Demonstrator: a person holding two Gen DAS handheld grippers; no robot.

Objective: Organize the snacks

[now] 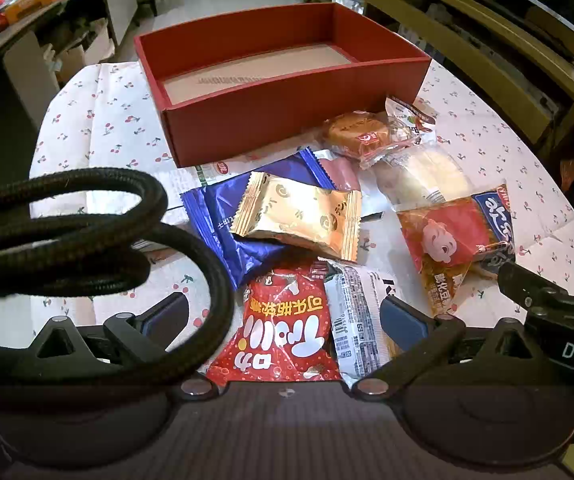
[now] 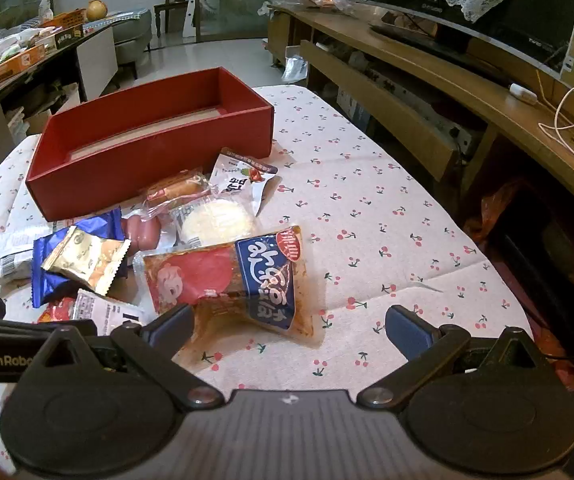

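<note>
Snacks (image 1: 299, 216) are heaped on the worktop (image 2: 367, 200) just before the empty red box (image 1: 271, 92) — nothing is packed yet. Left hand-held gripper (image 1: 287, 312) and right hand-held gripper (image 2: 287, 324) are held released, grasping nothing — poised for a first pick.

Both grippers tilt downward with jaws spread wide and nothing between the pads: the left gripper (image 1: 285, 314) and the right gripper (image 2: 287, 326) grip nothing.

Matt red cardboard box (image 1: 287, 120); glossy gold foil wrapper (image 1: 299, 216); cherry-print cloth tablecloth (image 2: 367, 208).
</note>
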